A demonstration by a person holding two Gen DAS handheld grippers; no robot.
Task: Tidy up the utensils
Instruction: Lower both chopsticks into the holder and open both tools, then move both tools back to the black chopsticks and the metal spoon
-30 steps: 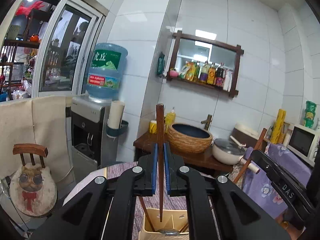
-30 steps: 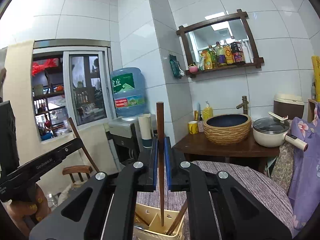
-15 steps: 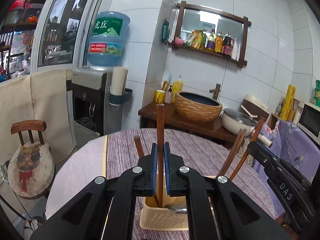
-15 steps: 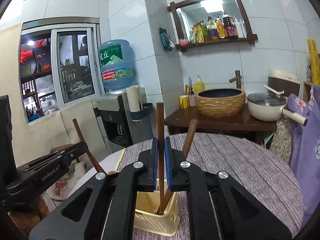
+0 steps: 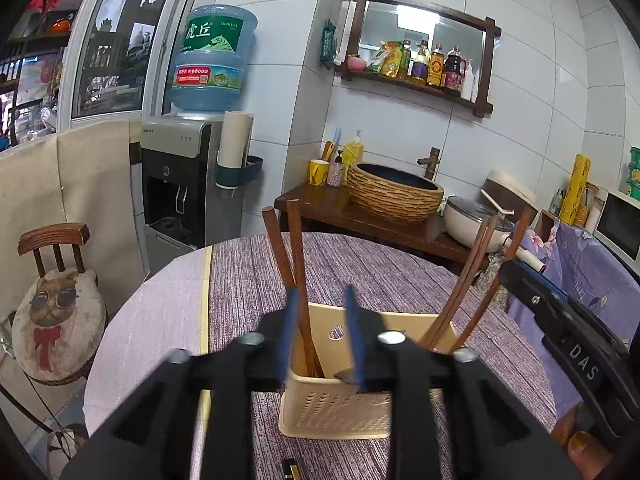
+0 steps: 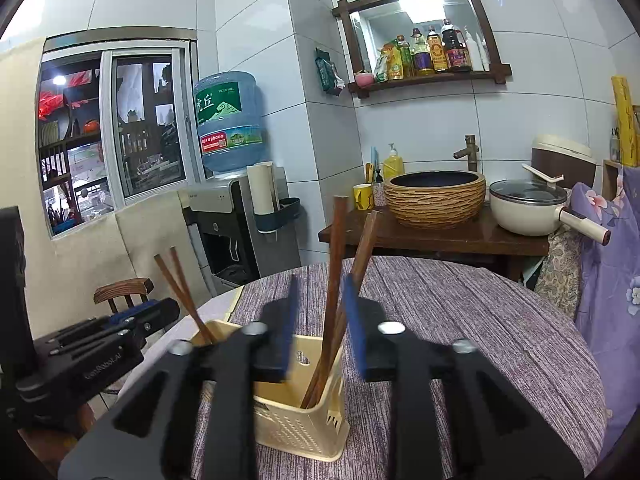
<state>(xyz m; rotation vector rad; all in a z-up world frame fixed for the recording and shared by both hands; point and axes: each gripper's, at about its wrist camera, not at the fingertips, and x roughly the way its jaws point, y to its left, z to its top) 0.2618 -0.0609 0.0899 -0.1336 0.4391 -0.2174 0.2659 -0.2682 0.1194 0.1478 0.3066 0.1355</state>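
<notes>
A cream plastic utensil basket [image 5: 340, 404] stands on the round table's purple cloth [image 5: 380, 272]; it also shows in the right wrist view [image 6: 296, 420]. Brown wooden chopsticks stand in it: one pair [image 5: 296, 264] at its left end, another pair [image 5: 476, 280] at its right end. My left gripper [image 5: 322, 336] is open just above the left pair, not holding it. My right gripper [image 6: 320, 320] is open around the other pair [image 6: 336, 280], jaws apart from the sticks. The left pair shows in the right wrist view [image 6: 180, 292].
Behind the table stand a water dispenser [image 5: 192, 176], a dark wooden counter [image 5: 360, 216] with a woven basin [image 5: 394, 192] and a white pot [image 5: 476, 220]. A chair with a cat cushion [image 5: 56, 312] is at the left. Purple floral fabric [image 6: 616, 264] hangs at the right.
Both grippers lowered their chopsticks into the basket and opened, letting them go. The sticks now lean in the basket on their own.
</notes>
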